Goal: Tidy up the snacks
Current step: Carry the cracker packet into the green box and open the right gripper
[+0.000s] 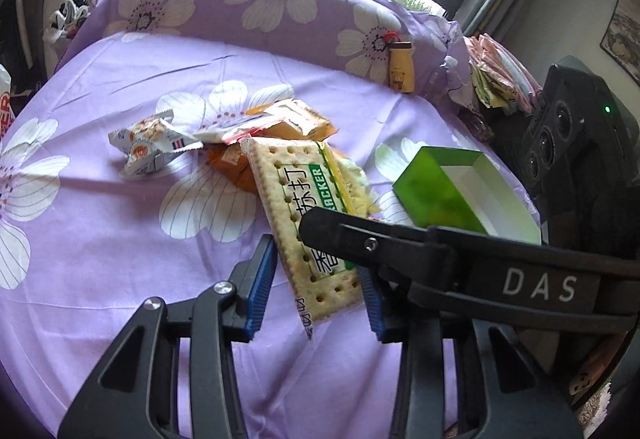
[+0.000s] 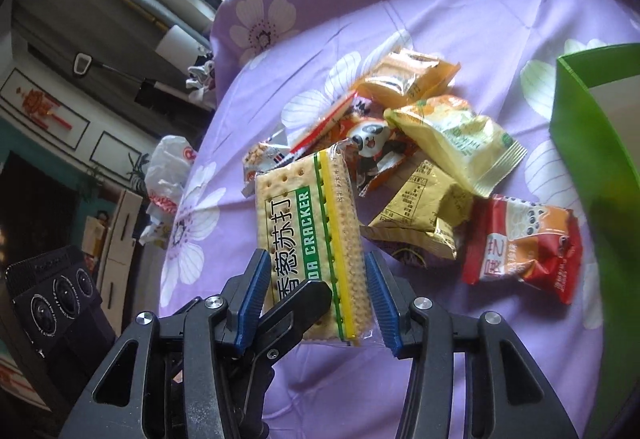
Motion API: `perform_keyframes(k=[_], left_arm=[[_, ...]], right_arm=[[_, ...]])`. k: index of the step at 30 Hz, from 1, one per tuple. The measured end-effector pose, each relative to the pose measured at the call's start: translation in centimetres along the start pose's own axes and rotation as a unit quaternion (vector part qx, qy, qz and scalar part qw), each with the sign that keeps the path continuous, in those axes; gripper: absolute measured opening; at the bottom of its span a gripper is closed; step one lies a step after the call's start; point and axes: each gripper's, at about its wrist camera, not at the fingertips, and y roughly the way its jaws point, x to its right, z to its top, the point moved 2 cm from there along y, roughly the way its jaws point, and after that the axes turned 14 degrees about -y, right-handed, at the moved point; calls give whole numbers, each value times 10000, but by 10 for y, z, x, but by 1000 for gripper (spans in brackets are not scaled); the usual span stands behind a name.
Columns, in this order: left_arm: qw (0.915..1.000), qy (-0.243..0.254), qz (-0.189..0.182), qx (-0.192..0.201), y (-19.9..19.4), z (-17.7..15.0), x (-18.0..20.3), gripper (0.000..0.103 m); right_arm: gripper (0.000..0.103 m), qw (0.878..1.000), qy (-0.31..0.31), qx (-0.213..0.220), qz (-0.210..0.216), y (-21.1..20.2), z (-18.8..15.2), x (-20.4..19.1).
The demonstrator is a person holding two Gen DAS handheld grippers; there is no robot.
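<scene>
Purple flowered cloth covers the surface (image 1: 100, 239), with windows behind. Between the blue pads of the left claw (image 1: 316, 289) stands a soda cracker pack (image 1: 304, 207), tilted, its lower end between the pads; whether they press it I cannot tell. The right claw (image 2: 318, 293) holds the same pack (image 2: 308, 231) at its lower part, both pads against its edges, and one left finger crosses in front. Beyond lies the snack pile (image 2: 420, 143), with a red packet (image 2: 524, 243) at its right. A green box (image 1: 452, 195) sits open further right.
</scene>
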Motion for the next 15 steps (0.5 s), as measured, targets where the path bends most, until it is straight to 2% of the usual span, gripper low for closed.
perform_keyframes(k=[6, 15], left_arm=[[9978, 434, -469, 166, -11, -2, 48, 39], [9909, 905, -1000, 32, 7, -18, 117, 39]], right_arm=[[51, 9977, 94, 613, -275, -60, 0, 9], [51, 9890, 397, 1249, -684, -129, -14, 53]])
